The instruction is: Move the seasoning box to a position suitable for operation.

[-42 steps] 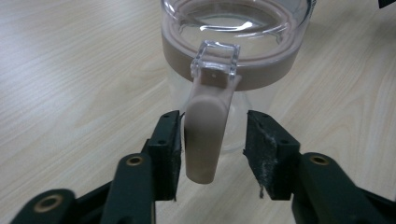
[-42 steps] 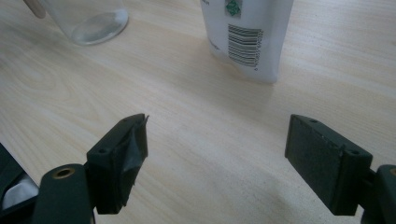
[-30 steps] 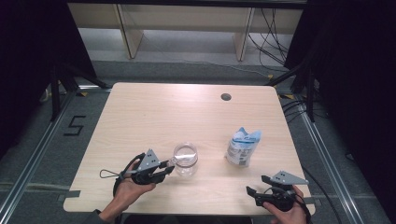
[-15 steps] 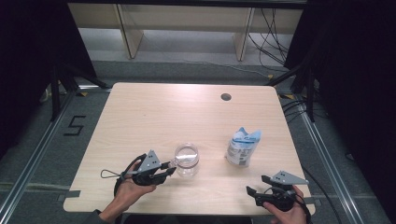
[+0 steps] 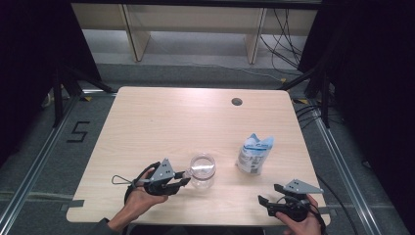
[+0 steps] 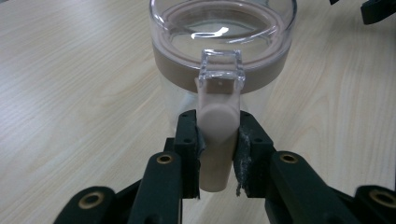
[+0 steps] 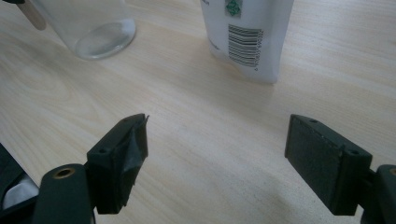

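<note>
The clear jar (image 5: 202,171), tan-banded, stands on the worktop (image 5: 161,122) near its front edge, my left tongs (image 6: 217,154) clamping its tan handle (image 6: 215,135) in the left gripper view, while my right tongs (image 7: 215,158) gape wide.

The left gripper (image 5: 182,179) and right gripper (image 5: 268,195) are matte black, each topped by a grey three-cornered plate. Their fingers (image 6: 188,154) are blocky black bars with small screw holes and brass-ringed pivots, faced with worn, frayed grey padding. A thin black cable loops from the left one. A dark sleeve cuff covers the left wrist.
</note>
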A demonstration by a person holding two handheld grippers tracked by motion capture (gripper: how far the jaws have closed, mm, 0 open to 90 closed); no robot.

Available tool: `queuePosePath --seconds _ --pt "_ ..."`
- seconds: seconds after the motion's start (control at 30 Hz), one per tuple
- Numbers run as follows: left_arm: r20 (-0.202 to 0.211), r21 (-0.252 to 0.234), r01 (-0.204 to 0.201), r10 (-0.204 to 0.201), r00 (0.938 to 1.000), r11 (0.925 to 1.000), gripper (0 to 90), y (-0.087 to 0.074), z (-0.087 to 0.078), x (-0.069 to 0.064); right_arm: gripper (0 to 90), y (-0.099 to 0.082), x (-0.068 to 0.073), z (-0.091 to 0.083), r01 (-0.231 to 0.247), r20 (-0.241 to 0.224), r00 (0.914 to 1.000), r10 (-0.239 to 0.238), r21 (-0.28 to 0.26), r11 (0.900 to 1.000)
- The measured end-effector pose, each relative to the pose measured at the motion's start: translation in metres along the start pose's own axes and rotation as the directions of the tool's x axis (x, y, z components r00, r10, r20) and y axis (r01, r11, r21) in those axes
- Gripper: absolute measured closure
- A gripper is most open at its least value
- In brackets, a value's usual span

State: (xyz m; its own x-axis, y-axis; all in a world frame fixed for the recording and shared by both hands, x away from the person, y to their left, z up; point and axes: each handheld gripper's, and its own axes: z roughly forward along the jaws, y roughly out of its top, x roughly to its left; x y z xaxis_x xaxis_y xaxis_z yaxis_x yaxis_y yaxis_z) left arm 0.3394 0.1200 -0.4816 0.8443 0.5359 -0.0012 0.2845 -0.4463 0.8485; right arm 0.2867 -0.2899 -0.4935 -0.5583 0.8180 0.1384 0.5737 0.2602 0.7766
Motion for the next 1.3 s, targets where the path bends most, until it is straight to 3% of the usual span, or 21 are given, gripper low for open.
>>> queuePosePath --seconds 0.43,1.07,1.17,1.2,1.3 --pt "0.018 -0.01 0.002 -0.002 0.9998 0.9999 72.6 0.0009 0.0033 -0.0007 22.4 0.0002 0.0006 -0.0007 -0.008 -0.009 0.9999 0.008 0.006 1.0" --pt "-0.002 -0.011 0.004 -0.004 1.0 0.9999 71.9 0.0001 0.0028 0.0033 22.3 -0.0001 0.0005 0.0 -0.002 -0.002 1.0 0.002 -0.006 1.0" --pt "-0.014 0.0 0.002 -0.002 0.9999 1.0 67.6 0.0004 0.0012 0.0045 22.3 0.0002 0.0004 -0.0003 0.0 -0.003 1.0 0.0 0.0 1.0" --pt "-0.017 -0.019 0.024 -0.024 0.9996 0.9995 65.5 -0.0005 0.0012 0.0045 22.4 0.0002 0.0003 -0.0005 -0.002 -0.003 1.0 0.002 0.0 1.0" --pt "-0.014 -0.02 0.021 -0.022 0.9997 0.9996 60.5 -0.001 -0.0032 0.0075 23.0 0.0001 0.0005 -0.0005 -0.007 -0.01 0.9999 0.007 0.005 1.0"
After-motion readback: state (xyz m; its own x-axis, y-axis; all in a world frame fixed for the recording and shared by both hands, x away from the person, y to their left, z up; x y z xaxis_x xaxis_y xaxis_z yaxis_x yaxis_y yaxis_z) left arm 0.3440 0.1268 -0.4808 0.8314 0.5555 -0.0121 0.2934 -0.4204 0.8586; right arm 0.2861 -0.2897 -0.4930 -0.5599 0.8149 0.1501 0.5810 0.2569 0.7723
